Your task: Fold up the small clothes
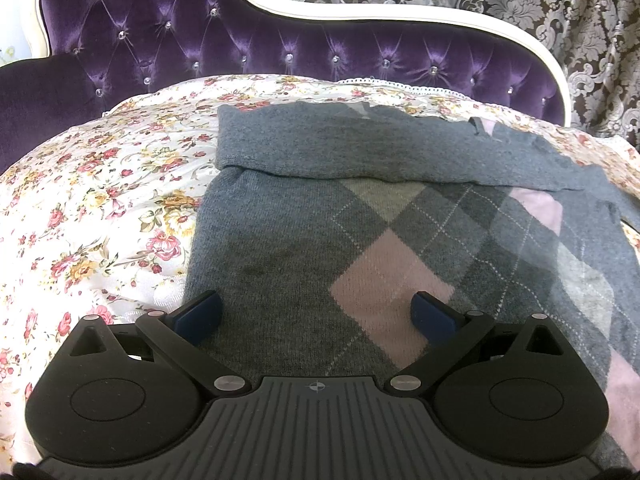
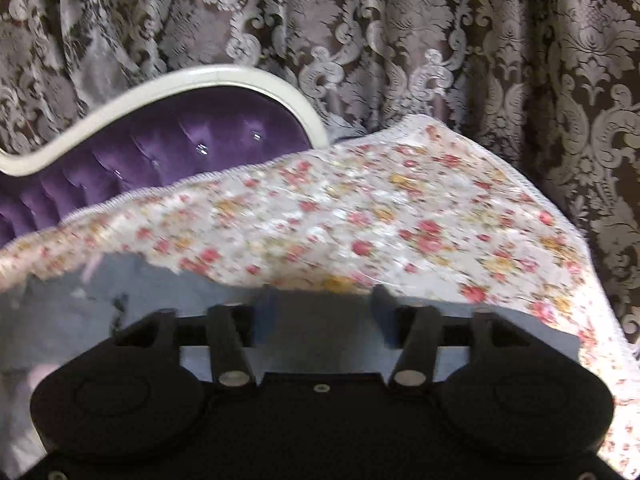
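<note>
A grey knit sweater with pink and grey argyle diamonds lies flat on the floral bedspread. Its far part is folded over toward me as a plain grey band. My left gripper hovers over the near part of the sweater, open wide, nothing between its blue pads. In the blurred right wrist view, my right gripper stands open above the sweater's grey edge, with nothing held between its fingers.
A purple tufted headboard with a white frame rises behind the bed. Patterned damask curtains hang beyond it. The bedspread's lace-trimmed corner falls off at the right.
</note>
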Available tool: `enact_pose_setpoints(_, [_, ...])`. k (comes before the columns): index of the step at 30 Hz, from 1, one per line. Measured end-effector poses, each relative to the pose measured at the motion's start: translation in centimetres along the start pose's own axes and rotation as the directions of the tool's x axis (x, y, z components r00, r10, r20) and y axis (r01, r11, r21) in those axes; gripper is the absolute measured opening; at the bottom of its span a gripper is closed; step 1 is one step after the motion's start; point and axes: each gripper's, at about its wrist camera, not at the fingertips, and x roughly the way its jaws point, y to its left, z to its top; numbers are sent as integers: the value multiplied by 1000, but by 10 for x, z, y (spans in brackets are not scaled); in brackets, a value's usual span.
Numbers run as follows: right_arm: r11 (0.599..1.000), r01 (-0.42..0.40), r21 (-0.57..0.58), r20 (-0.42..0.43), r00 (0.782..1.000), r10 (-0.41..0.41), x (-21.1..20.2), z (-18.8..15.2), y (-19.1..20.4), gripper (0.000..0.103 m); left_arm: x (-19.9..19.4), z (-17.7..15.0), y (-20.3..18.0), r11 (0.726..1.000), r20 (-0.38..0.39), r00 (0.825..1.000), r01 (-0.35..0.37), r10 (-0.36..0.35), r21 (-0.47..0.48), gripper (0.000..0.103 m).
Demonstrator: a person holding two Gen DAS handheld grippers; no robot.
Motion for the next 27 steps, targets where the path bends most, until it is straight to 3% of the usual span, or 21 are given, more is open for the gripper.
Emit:
enact_pose_setpoints(2, [1000,22,-16,-1,1000,-22,-1,-5,-4,74,0,0,0,1000,0,1000,-1,1,1,103])
enact_pose_setpoints(5, [999,40,-31,11,999,-40,-4,-13,-12,90,0,0,-1,1000,-1,1000,-2,2,1,103])
enact_pose_setpoints(10, [998,59,-7,39,998,-58,-8,-21,-35,101,0,0,-1,1000,-1,1000,-3,3,3,103])
enact_pose_setpoints(15, [998,61,11,114,992,-61,-16,-31,-60,102,0,0,-1,1000,-1,1000,-3,3,3,103])
enact_pose_setpoints(17, [996,47,69,136,989,-56,-19,-36,-75,102,0,0,-1,1000,-2,1000,-4,4,3,103])
enact_pose_setpoints(20, [985,42,170,116,991,-62,-17,-42,-99,102,1,1,-2,1000,-2,1000,-6,6,6,103])
enact_pose_setpoints(23, [982,60,177,64,995,-73,-12,-47,-121,101,1,1,-2,1000,-2,1000,-7,7,6,103])
enact_pose_setpoints(25, [980,100,170,30,994,-107,-8,-50,-133,95,1,1,-2,1000,-2,1000,-7,7,7,103])
enact_pose_setpoints(27, [976,134,170,-13,991,-134,-4,-54,-146,82,1,1,-2,1000,-2,1000,-8,8,8,103])
